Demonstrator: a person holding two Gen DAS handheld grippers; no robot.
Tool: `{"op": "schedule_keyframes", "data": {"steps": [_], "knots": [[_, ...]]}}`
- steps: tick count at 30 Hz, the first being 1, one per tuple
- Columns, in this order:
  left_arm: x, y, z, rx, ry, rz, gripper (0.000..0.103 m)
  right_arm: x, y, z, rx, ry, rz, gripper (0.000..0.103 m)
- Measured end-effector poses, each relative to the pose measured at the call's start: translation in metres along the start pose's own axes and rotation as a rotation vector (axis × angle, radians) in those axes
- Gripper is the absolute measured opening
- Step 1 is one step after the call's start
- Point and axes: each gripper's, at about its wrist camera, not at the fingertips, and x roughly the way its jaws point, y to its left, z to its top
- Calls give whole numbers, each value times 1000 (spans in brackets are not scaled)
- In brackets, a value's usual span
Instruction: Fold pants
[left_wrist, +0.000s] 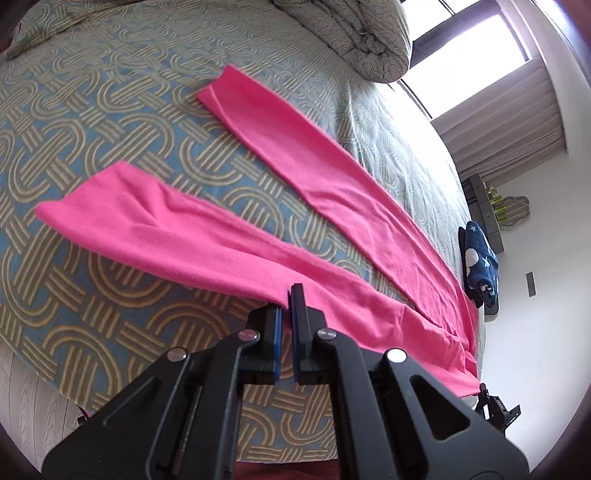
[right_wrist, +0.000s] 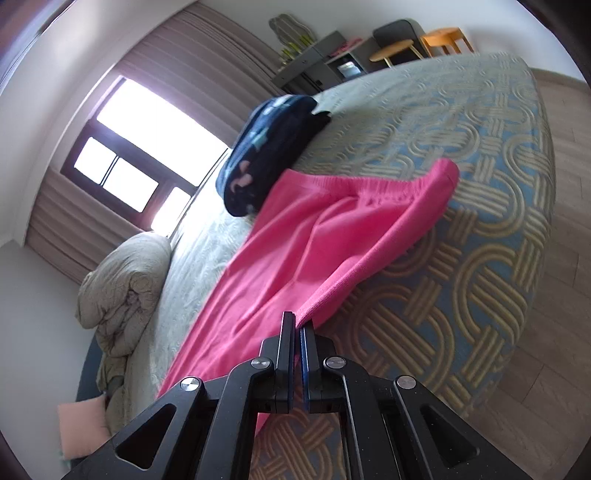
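Pink pants (left_wrist: 295, 192) lie spread on the patterned bedspread (left_wrist: 110, 122), both legs apart in a V. My left gripper (left_wrist: 287, 301) is shut on the outer edge of the near leg, close to the crotch. In the right wrist view the pants (right_wrist: 314, 240) show their elastic waistband (right_wrist: 399, 192) at the far end. My right gripper (right_wrist: 297, 323) is shut on the near side edge of the pants, below the waistband. The cloth there is lifted a little off the bed.
A folded dark blue garment with stars (left_wrist: 480, 266) (right_wrist: 269, 158) lies at the bed edge beside the waistband. A rolled duvet (left_wrist: 354, 33) (right_wrist: 122, 284) sits at the head of the bed. A window, shelves and stools (right_wrist: 395, 48) stand beyond the bed.
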Motion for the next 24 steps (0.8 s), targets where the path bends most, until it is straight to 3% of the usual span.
{"op": "schedule_keyframes", "data": {"steps": [9,14,17,21,24], "knots": [[6,-44,66,52,-77,4,5,45,91,49,-134,-46,76,2],[34,-67,117,89,-109,68,5,108,143,80,-241,-8,33,3],[70,-72,151,86,-86,113,5,169,159,91,-305,52,-77,4],[120,-73,186,88,-28,206,5,257,153,92,-426,200,-329,14],[145,-69,197,85,27,285,6,297,141,86,-522,322,-499,19]]}}
